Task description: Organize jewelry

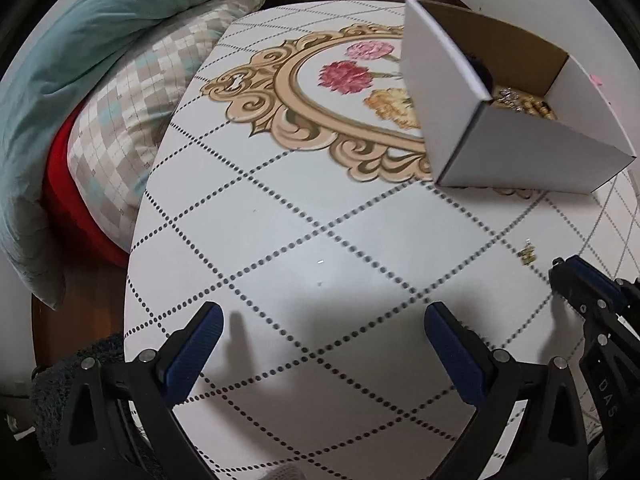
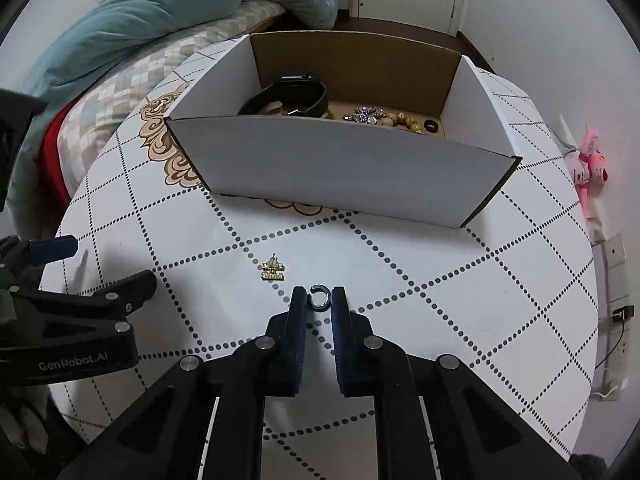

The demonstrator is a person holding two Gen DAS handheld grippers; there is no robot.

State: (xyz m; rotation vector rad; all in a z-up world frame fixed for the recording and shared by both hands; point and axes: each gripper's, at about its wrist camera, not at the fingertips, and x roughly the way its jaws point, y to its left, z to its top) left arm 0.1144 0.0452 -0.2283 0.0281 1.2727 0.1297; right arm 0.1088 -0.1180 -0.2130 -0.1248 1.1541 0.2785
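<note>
An open white cardboard box (image 2: 340,168) stands on the round patterned table (image 2: 500,300); it also shows in the left wrist view (image 1: 520,152). Inside lie a black watch (image 2: 292,96), a silver brooch (image 2: 366,114), gold beads (image 2: 402,120) and a dark ring (image 2: 431,125). My right gripper (image 2: 319,298) is shut on a small silver open ring (image 2: 319,298) just above the tabletop. A gold earring (image 2: 273,271) lies left of it, also in the left wrist view (image 1: 527,254). My left gripper (image 1: 324,332) is open and empty over the table.
A bed with a teal duvet (image 2: 160,12) and checked sheet (image 1: 132,92) runs along the table's left side. A pink toy (image 2: 592,164) hangs at the right wall. The right gripper shows at the right edge of the left wrist view (image 1: 592,300).
</note>
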